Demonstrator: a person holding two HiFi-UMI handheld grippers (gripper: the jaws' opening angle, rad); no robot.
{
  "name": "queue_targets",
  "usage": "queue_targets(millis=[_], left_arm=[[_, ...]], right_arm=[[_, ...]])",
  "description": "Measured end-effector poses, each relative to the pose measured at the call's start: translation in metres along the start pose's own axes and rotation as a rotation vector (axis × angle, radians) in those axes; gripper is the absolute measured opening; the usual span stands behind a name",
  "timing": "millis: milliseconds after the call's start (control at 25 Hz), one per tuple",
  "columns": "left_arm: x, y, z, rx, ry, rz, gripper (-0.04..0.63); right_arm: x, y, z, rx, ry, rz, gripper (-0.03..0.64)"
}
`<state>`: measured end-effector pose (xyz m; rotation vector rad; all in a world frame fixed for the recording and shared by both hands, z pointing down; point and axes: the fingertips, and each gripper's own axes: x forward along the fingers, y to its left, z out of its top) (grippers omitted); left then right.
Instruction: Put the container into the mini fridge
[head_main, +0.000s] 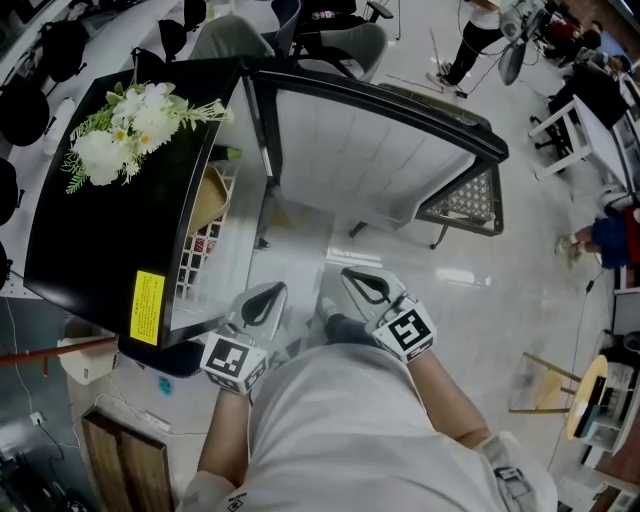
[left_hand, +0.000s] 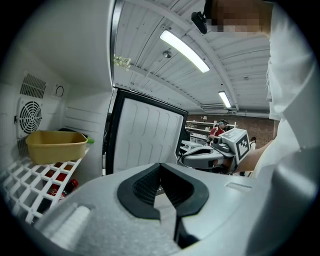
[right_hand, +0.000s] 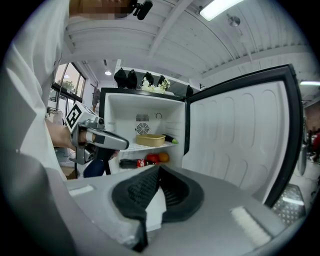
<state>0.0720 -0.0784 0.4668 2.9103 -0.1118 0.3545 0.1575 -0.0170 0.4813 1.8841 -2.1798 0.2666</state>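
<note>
The yellow container (right_hand: 150, 139) stands on the white wire shelf (right_hand: 131, 146) inside the mini fridge (head_main: 100, 240), in front of the round fan grille (right_hand: 142, 129) in the back wall. Just beside it, toward the door side, lies a dark thing with a green tip (right_hand: 170, 139). Under the shelf are a cola bottle (right_hand: 134, 163), a red fruit (right_hand: 152, 158) and an orange fruit (right_hand: 163, 157). The fridge door (head_main: 370, 150) stands wide open. White flowers (head_main: 125, 125) lie on the fridge top. Before the fridge, the left claw (head_main: 262, 300) and the right claw (head_main: 368, 285) are side by side, each pressed together and holding nothing.
</note>
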Motion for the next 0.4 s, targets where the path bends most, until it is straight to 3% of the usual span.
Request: queue_targets(millis=[400], left_arm=[[-0.0045,0.0029,0.0001,-0.006,-0.001,0.032,0.009]], right_arm=[[0.0020,0.0042,-0.0027,0.000,0.010,0.025,0.003]])
